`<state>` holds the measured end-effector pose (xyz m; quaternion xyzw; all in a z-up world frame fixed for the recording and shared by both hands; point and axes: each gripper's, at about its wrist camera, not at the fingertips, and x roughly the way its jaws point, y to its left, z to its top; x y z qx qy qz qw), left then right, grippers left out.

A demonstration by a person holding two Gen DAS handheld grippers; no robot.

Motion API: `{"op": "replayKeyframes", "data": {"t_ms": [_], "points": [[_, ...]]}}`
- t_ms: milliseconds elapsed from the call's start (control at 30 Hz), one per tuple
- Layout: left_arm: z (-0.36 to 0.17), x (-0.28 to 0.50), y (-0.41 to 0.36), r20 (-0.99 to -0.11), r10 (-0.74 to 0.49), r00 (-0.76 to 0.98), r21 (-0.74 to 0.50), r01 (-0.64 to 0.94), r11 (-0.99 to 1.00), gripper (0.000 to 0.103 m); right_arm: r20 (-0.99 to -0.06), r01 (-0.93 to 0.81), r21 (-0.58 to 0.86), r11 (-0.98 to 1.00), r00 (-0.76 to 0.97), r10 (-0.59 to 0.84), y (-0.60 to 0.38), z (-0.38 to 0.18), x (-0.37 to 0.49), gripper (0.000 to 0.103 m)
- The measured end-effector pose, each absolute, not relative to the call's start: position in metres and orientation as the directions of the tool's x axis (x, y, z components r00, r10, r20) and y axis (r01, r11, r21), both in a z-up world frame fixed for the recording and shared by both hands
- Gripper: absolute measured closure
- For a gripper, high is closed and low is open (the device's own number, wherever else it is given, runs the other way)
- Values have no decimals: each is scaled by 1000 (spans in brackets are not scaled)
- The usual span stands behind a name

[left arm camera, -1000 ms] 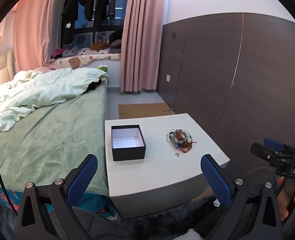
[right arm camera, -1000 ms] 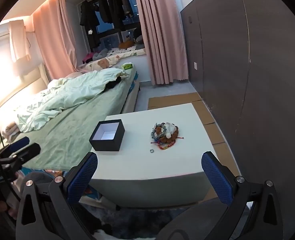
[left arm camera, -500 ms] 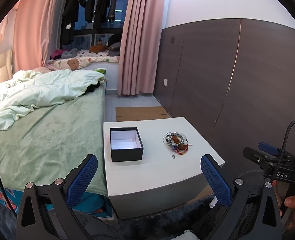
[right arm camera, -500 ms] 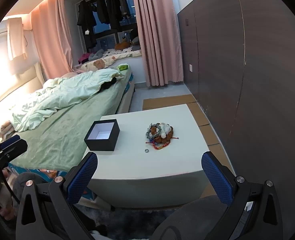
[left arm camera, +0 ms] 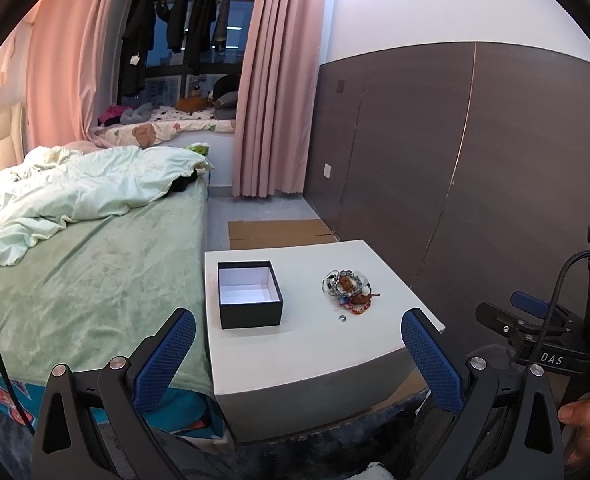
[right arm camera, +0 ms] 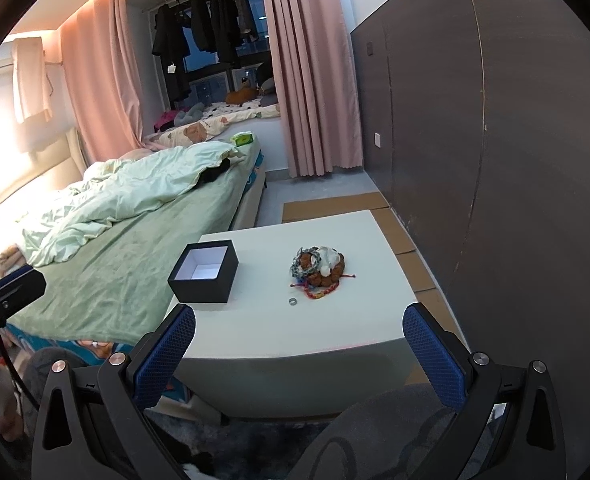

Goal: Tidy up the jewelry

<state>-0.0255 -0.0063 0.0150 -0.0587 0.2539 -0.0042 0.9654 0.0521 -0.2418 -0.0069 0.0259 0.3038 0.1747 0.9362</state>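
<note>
An open black box with a white inside [left arm camera: 249, 294] [right arm camera: 203, 273] stands on the left part of a low white table [left arm camera: 295, 344] [right arm camera: 335, 320]. A pile of beaded bracelets [left arm camera: 349, 290] [right arm camera: 318, 266] lies to its right, with a small silver ring [left arm camera: 342, 318] [right arm camera: 293, 301] just in front of it. My left gripper [left arm camera: 301, 354] is open and empty, held back from the table's near edge. My right gripper [right arm camera: 299, 354] is open and empty, also short of the table. The right gripper shows at the right edge of the left wrist view [left arm camera: 535, 332].
A bed with a green blanket [left arm camera: 79, 280] [right arm camera: 127, 248] adjoins the table's left side. A dark panelled wall [left arm camera: 475, 160] [right arm camera: 495, 140] runs along the right. Flat cardboard [left arm camera: 279, 232] [right arm camera: 399, 232] lies on the floor beyond the table. A dark fluffy rug [left arm camera: 335, 452] lies below.
Both grippers have pulled back and risen slightly, so the table looks a little smaller and lower in both views. Both stay open. Nothing on the table has moved.
</note>
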Motion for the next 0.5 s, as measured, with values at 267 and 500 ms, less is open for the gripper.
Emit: {"op": "replayKeyframes", "data": {"t_ms": [267, 500], "points": [[18, -33, -5, -483, -44, 874, -127, -20, 992, 0, -565, -297, 187, 936, 747, 350, -242, -8, 48, 0], [19, -38, -4, -482, -41, 875, -133, -26, 991, 0, -556, -304, 184, 935, 752, 354, -235, -2, 43, 0]]}}
